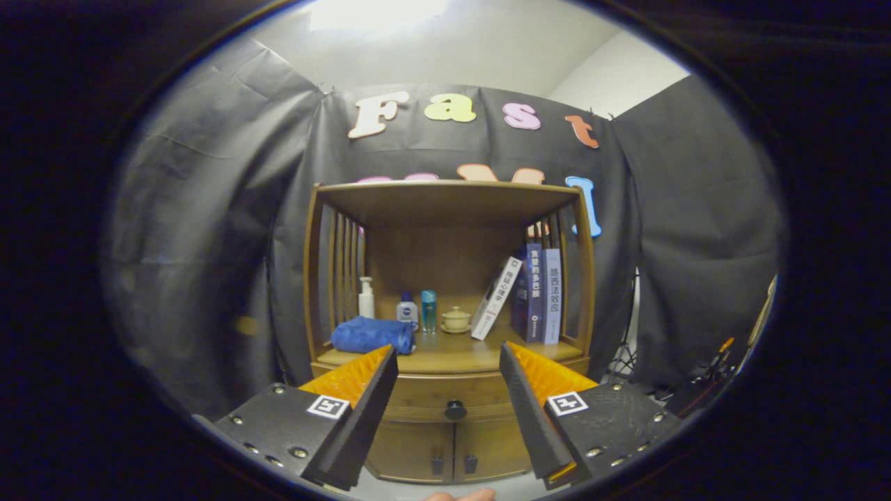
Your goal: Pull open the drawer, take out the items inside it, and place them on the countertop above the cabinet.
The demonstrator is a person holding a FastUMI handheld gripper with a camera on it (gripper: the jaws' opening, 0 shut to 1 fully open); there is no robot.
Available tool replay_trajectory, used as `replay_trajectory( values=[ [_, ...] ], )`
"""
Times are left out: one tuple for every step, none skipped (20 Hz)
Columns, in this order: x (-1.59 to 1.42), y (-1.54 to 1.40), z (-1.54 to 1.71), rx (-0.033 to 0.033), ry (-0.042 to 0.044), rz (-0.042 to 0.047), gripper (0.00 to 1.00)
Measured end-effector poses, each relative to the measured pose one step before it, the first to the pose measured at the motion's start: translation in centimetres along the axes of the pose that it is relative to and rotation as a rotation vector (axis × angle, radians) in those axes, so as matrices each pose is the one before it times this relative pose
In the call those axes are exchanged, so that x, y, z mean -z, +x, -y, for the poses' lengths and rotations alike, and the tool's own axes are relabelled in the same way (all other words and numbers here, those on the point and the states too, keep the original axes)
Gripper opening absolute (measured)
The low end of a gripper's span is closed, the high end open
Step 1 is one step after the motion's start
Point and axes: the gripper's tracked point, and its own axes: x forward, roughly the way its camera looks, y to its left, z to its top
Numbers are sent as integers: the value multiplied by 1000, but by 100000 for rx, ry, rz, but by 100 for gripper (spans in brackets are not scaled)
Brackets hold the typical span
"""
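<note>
Gripper [449, 358]: fingers spread wide, holding nothing, well short of the cabinet [449, 306]. Drawer [445, 400]: shut, black knob [455, 409] seen between the fingers. Two small doors below it. Countertop [459, 355], left to right: rolled blue towel [372, 335], white pump bottle [366, 298], small white bottle [407, 309], teal bottle [429, 309], lidded cup [456, 319], leaning white book [495, 298], upright blue books [539, 292].
</note>
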Motion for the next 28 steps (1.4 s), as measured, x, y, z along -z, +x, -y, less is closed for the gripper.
replay_trajectory(
  values=[
    [761,459,-503,-1069,55,-1690,88],
    [687,512,-637,-1810,780,-1280,88],
    [577,569,-359,-802,901,-973,88],
    [678,593,-66,-175,875,-981,88],
    [633,497,-225,-31,1050,-946,88],
    [548,466,-343,-356,957,-350,88],
    [357,524,-388,-507,520,174,88],
    [582,547,-345,-715,812,-218,88],
    [662,672,-339,-711,983,-457,88],
    [754,495,-185,-260,938,-950,88],
    [671,638,-152,-96,615,-976,88],
    [657,503,-223,-239,292,-1163,88],
    [681,520,-208,-518,296,-1076,88],
    [597,461,-77,-347,434,-1111,88],
    [585,381,-73,-357,669,-1355,88],
    [578,419,-14,-238,652,-1247,88],
    [524,224,-16,-79,462,-1342,88],
    [528,248,84,88,123,-1035,88],
    [398,243,59,-25,-113,-949,88],
    [493,328,124,-41,-137,-1041,88],
    [372,301,101,-130,-109,-901,88],
    [398,387,138,99,-170,-986,88],
    [346,370,245,379,-298,-1082,88],
    [369,504,279,436,-200,-940,88],
    [424,567,236,302,-6,-1269,89],
    [735,585,308,446,74,-1670,88],
    [799,609,132,-88,151,-2144,88],
    [800,541,131,-25,190,-2255,88]
  ],
)
